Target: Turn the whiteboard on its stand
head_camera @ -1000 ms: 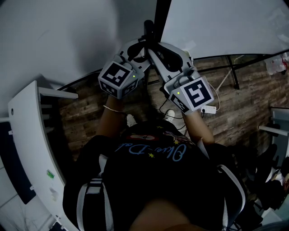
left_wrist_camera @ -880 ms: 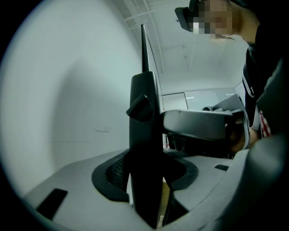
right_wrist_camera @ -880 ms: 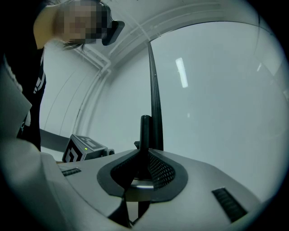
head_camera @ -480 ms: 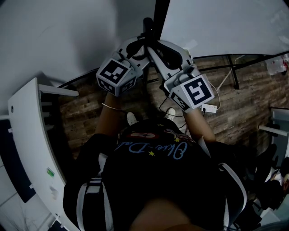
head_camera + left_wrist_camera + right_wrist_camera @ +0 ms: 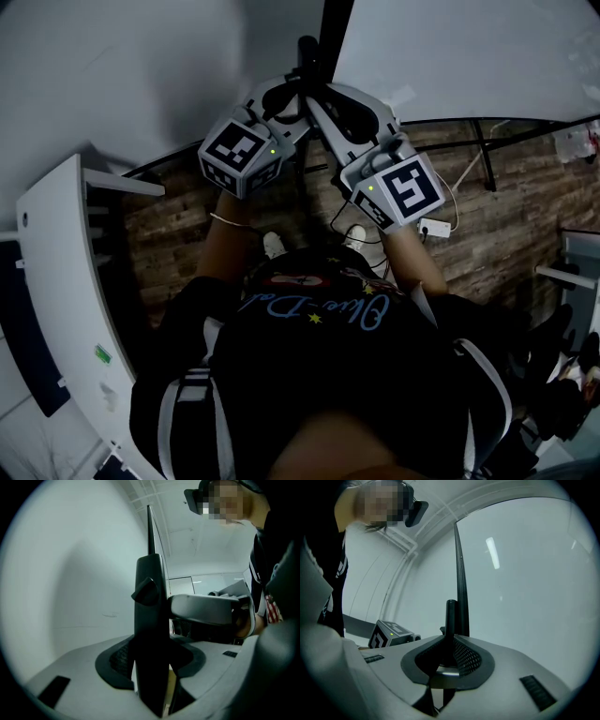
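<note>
My left gripper (image 5: 286, 98) and right gripper (image 5: 323, 108) clamp the dark stand post (image 5: 333, 28) at 12 o'clock; the whiteboard (image 5: 469, 52) spreads toward 1 o'clock. Open floor (image 5: 506, 216) lies under its edge; white shelving (image 5: 56, 309) crowds 8 o'clock.

Gap between left gripper (image 5: 151, 677) fingers filled by black whiteboard edge (image 5: 150, 602), no slack either side. Right gripper (image 5: 447, 660) fingers likewise full. Right gripper body just right of left fingers, blocks passage. Whiteboard face (image 5: 525, 588) walls off space beyond fingers. Below fingers, floor (image 5: 506, 216) open, crossed by stand leg (image 5: 485, 155).
</note>
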